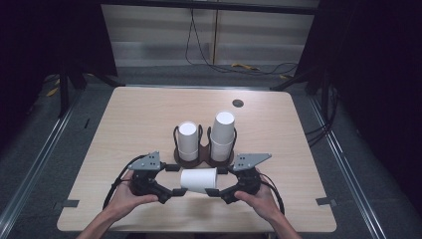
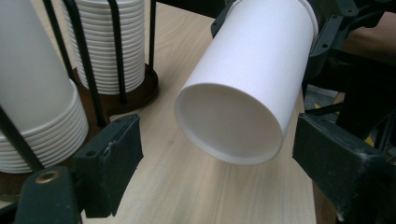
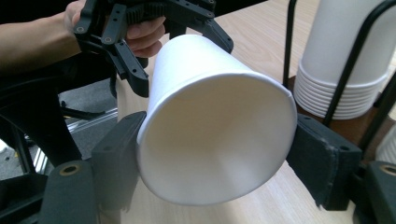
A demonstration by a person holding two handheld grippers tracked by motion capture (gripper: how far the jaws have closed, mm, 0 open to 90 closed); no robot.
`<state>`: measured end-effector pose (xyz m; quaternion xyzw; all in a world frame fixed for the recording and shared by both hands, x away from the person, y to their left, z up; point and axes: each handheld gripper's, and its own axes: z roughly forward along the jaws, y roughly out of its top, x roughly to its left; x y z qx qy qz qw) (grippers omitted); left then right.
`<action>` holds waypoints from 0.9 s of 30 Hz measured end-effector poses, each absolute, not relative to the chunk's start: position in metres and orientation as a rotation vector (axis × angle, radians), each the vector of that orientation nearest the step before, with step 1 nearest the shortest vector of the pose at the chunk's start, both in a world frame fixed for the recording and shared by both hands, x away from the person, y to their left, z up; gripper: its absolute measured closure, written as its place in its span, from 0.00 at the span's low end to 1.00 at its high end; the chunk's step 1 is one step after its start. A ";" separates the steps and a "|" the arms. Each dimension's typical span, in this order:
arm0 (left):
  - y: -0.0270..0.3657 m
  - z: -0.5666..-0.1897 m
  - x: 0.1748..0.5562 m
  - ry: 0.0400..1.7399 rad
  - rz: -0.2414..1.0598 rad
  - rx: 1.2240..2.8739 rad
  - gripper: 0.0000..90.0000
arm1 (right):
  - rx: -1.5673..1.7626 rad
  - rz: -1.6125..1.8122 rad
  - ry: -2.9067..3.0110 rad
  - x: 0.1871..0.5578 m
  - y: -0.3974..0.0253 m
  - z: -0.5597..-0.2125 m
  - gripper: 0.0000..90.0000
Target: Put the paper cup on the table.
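Note:
A white paper cup lies on its side in the air just above the table, between my two grippers. My right gripper is shut on its wide mouth end, one jaw on each side of the rim. My left gripper is open around the narrow base end, its jaws wider than the cup. Behind the cup stands a dark cup holder with black wire uprights. It carries a shorter stack of cups and a taller stack.
The wooden table has bare room left and right of the holder. A dark round hole sits near the far edge. Cables lie on the floor beyond the table. The person's hands rest by the near edge.

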<state>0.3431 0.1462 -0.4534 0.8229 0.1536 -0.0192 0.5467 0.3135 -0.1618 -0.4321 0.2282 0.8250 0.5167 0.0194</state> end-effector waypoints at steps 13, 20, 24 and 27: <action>0.152 -0.456 0.353 0.436 -0.014 1.956 0.17 | 0.833 1.526 2.530 0.317 -0.186 -0.432 0.27; 0.158 -0.459 0.349 0.417 0.011 1.968 0.18 | 0.849 1.483 2.539 0.317 -0.189 -0.432 0.27; 0.163 -0.458 0.350 0.438 0.033 1.960 0.18 | 0.858 1.440 2.535 0.314 -0.194 -0.424 0.27; 0.167 -0.459 0.352 0.466 0.042 1.956 0.18 | 0.897 1.431 2.519 0.313 -0.204 -0.419 0.27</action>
